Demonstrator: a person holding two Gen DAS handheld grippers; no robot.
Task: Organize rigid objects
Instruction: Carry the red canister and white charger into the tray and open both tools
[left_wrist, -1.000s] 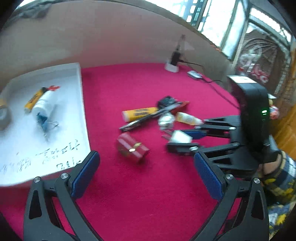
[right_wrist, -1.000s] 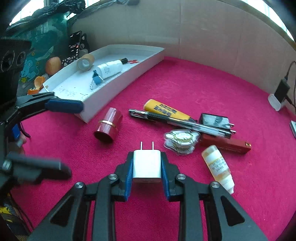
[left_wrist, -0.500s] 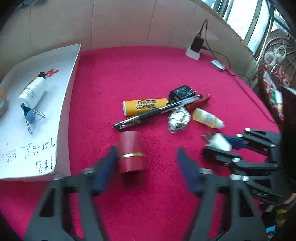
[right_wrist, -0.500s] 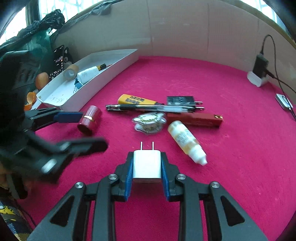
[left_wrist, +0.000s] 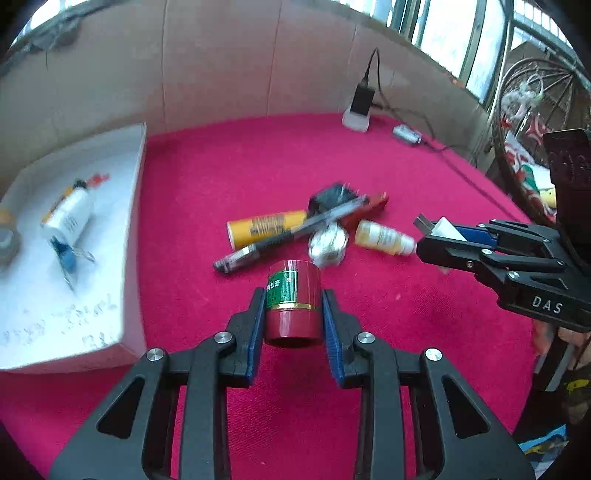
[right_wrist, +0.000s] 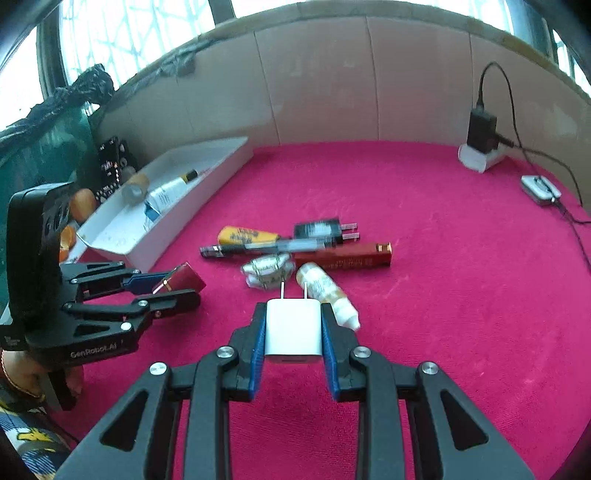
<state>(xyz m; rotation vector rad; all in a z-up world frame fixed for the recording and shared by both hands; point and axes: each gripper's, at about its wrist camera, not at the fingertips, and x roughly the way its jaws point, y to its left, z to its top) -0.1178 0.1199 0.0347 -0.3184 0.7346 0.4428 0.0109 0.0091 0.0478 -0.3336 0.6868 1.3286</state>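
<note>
Your left gripper has just been closing on the red jar; your right gripper grips the white charger. A few items lie in the white tray; the mid-desk pile remains.

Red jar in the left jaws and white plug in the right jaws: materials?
Red jar: looks like glossy hard plastic, going by the smooth sheen; the gold band seems metallic foil or trim, and the green label looks like printed paper. White plug: matte-to-satin moulded plastic body with rounded corners and two bare metal prongs. Neither is certain from looks alone.
</note>
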